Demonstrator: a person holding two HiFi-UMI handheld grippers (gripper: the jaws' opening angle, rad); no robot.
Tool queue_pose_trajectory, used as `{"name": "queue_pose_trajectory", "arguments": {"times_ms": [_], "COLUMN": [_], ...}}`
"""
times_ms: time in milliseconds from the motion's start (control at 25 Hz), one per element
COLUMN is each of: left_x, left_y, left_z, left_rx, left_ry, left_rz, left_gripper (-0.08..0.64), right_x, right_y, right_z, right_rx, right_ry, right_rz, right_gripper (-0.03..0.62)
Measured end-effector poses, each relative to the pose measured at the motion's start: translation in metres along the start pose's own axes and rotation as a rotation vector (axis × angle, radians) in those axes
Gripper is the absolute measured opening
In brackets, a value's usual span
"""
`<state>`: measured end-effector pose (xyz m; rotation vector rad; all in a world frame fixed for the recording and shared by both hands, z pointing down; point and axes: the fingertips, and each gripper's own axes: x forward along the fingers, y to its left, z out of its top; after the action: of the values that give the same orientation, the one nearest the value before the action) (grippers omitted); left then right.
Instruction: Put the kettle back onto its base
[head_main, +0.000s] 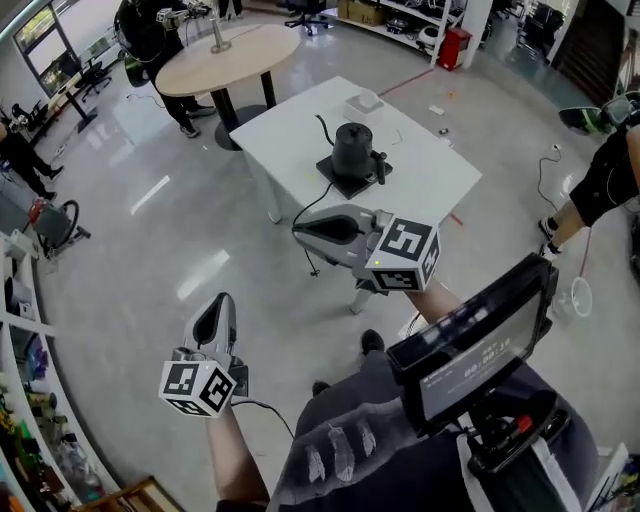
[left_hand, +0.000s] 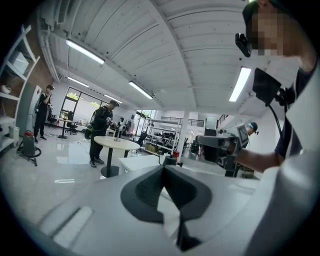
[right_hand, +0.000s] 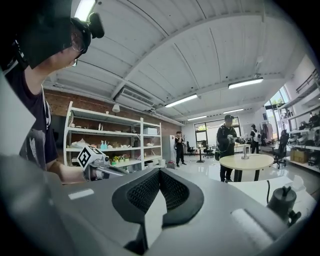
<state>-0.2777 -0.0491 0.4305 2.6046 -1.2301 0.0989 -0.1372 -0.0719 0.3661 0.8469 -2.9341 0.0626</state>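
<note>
There are two tables: a white square table (head_main: 420, 175) near the middle of the floor and a round wooden table (head_main: 215, 60) beyond it. One black gooseneck kettle (head_main: 352, 150), lid on, stands upright on one flat black square base (head_main: 340, 183) near the middle of the white table. Its spout points toward the far side. What is inside the kettle cannot be told. One black cable (head_main: 305, 215) runs from the base over the table's near edge. One small white box (head_main: 365, 101) sits near the far edge; its contents do not show.

Two grippers are held in the air on the near side of the white table, well apart from the kettle. The right gripper (head_main: 298, 228) is just before the near edge, and the left gripper (head_main: 222, 300) is lower in the head view, over bare floor. The left gripper's dark pads (left_hand: 145, 192) are pressed together with nothing between them. The right gripper's pads (right_hand: 142, 195) are likewise pressed together and hold nothing.

Three other people stand around the room: one at the round table (head_main: 150, 40), one at the left edge (head_main: 20, 150) and one at the right edge (head_main: 610, 170).
</note>
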Motion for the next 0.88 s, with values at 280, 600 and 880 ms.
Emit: {"name": "queue_pose_trajectory", "arguments": {"times_ms": [280, 600, 880], "left_x": [-0.027, -0.021, -0.016], "left_y": [0.003, -0.045, -0.072], "left_z": [-0.026, -0.037, -0.036], "left_rx": [-0.064, -0.082, -0.018], "left_ry": [0.019, 0.044, 0.066], "left_rz": [-0.094, -0.229, -0.216], "left_gripper": [0.000, 0.000, 0.000], "right_x": [0.011, -0.047, -0.085], "right_y": [0.058, 0.069, 0.064], "right_z": [-0.019, -0.025, -0.034], "right_rx": [-0.034, 0.020, 0.058], "right_ry": [0.080, 0.112, 0.018], "right_rz": [-0.066, -0.199, -0.216], "right_gripper": [0.002, 0.002, 0.002]}}
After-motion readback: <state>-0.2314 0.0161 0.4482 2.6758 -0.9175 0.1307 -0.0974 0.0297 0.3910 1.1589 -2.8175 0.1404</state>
